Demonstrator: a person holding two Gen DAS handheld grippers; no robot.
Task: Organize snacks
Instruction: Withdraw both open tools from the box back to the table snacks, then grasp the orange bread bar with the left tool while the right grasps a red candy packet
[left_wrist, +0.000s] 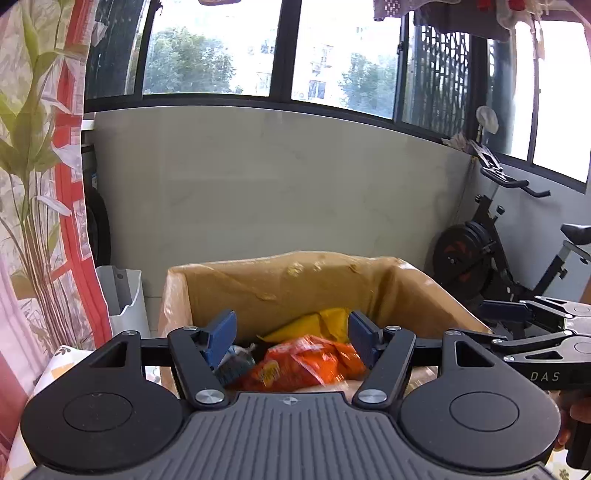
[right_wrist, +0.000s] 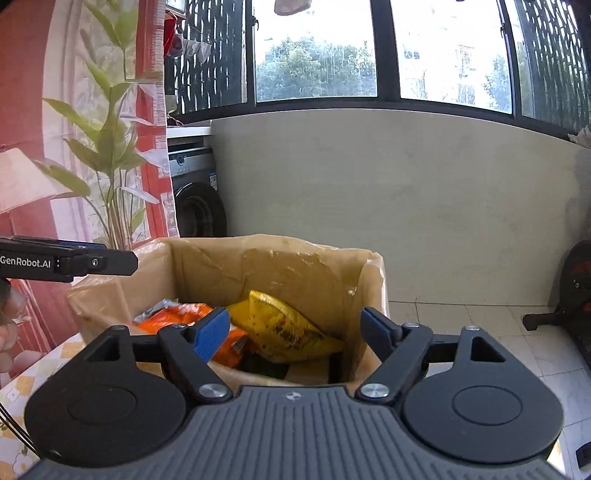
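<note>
Black linkage fingers (left_wrist: 221, 334), blue ribbed pads (right_wrist: 212, 334), silver screws, grey ridged body

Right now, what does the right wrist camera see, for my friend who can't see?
Open black tongs with blue pads hover empty over a brown cardboard box holding a yellow snack bag and an orange snack bag.

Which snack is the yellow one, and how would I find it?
Look in the brown cardboard box under the big window. The yellow packet leans toward the box's back wall, beside the orange packet. It is the only yellow bag, speckled with dark print.
</note>
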